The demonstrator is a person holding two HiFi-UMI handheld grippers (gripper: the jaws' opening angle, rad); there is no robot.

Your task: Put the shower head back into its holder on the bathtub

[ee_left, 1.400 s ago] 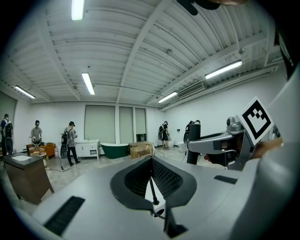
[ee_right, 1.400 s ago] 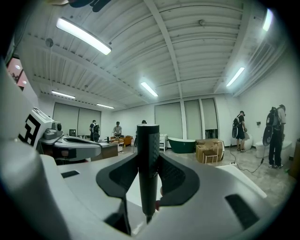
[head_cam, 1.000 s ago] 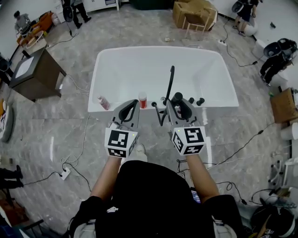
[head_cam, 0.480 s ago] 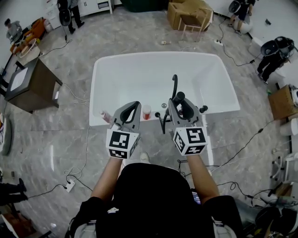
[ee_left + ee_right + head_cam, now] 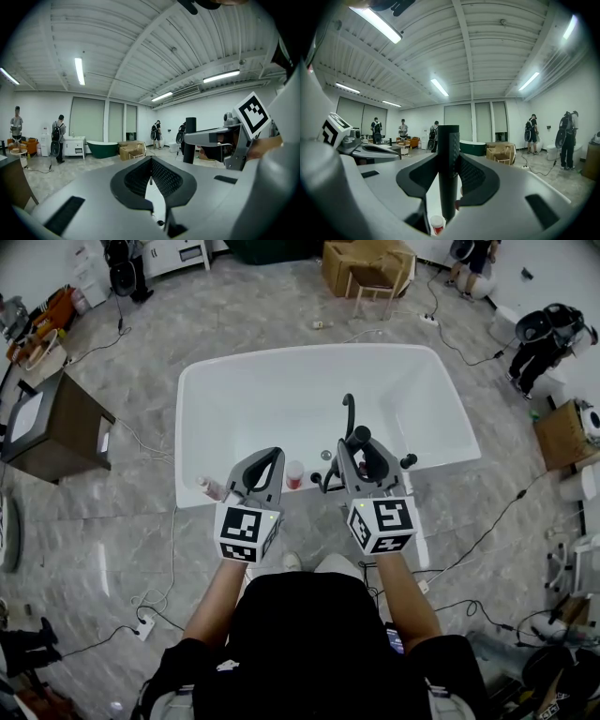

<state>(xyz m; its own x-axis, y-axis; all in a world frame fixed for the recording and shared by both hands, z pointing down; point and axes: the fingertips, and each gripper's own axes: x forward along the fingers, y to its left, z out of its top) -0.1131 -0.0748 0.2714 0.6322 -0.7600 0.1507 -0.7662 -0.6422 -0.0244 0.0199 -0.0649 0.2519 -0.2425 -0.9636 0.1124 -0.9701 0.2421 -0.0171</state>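
Right claw (image 5: 449,158) is clamped on the shower head (image 5: 448,187): the black handle is gripped upright between the pads, with the jaws set wide around it. Left claw (image 5: 151,161) is closed to a slit at the tips, nothing held. In the head view both claws are seen low centre of frame, over the near rim of the bathtub (image 5: 272,399). The shower head is at the right claw, just right of the tap (image 5: 348,413), above the rim fittings and not seated. The holder can't be picked out; it is likely masked by the right claw, near the knob (image 5: 407,462). Judged stage: final approach, lowering not begun. Risks:
1. The socket is approached blind, so the handle could be landed beside it and dropped into the tub.
2. The smooth round handle is held by two pads only, so it could be twisted or slipped under side load on entry.
3. The hose (image 5: 325,486) is looped at the rim and could be snagged on the tap.
4. The small bottle (image 5: 294,474) on the rim between the claws could be knocked over if either claw is swung inward.
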